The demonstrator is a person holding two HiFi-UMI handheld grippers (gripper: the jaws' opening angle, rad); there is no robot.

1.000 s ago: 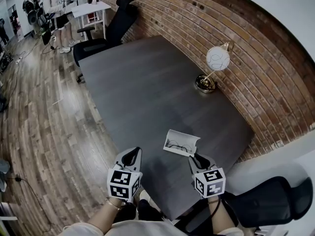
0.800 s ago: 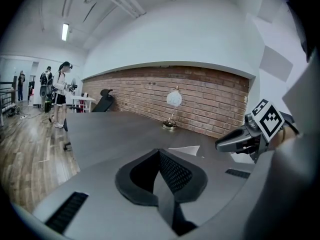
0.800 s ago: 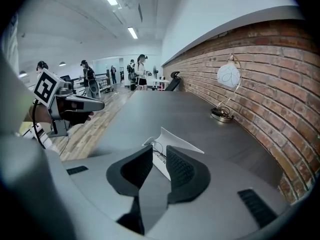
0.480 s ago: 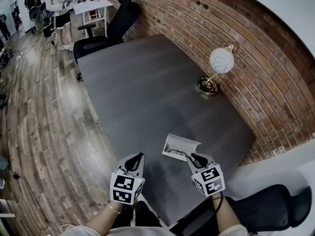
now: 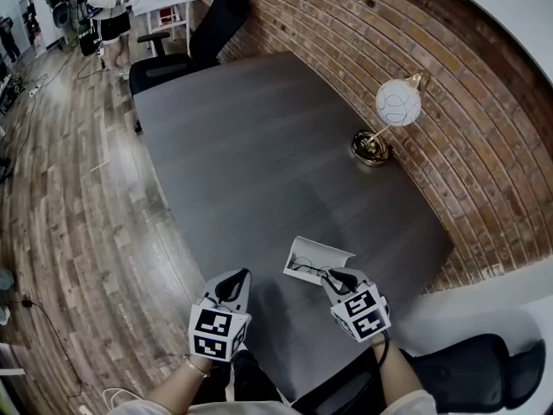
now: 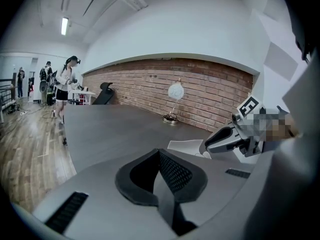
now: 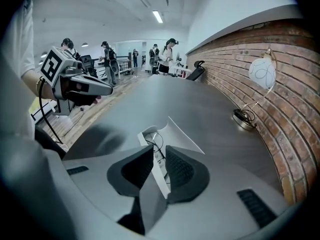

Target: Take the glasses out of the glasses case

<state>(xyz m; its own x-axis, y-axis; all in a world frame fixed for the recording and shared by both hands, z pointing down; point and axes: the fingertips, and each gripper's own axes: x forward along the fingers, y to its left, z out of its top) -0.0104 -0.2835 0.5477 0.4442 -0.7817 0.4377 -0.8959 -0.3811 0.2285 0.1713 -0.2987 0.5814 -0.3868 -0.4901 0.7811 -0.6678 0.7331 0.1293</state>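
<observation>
A white glasses case (image 5: 313, 256) lies open on the dark table (image 5: 259, 145) near its front edge, lid raised at the far side. Thin wire glasses (image 7: 155, 143) lie inside it. My right gripper (image 5: 339, 277) is at the case's near right corner. In the right gripper view its jaws (image 7: 159, 153) stand close together with the case's near wall (image 7: 156, 171) between the pads. My left gripper (image 5: 234, 278) hovers left of the case, apart from it, pads pressed together (image 6: 160, 155) and holding nothing. The case (image 6: 186, 146) and the right gripper (image 6: 224, 139) also show in the left gripper view.
A brass lamp with a white globe (image 5: 397, 104) stands at the table's right side by the brick wall. A black office chair (image 5: 203, 37) is at the far end, another (image 5: 471, 370) at my right. People stand by a white desk (image 5: 164, 3) far back.
My right gripper has moved forward and left onto the case's near wall. The left gripper has stayed almost where it was. The head view has tilted a little.
</observation>
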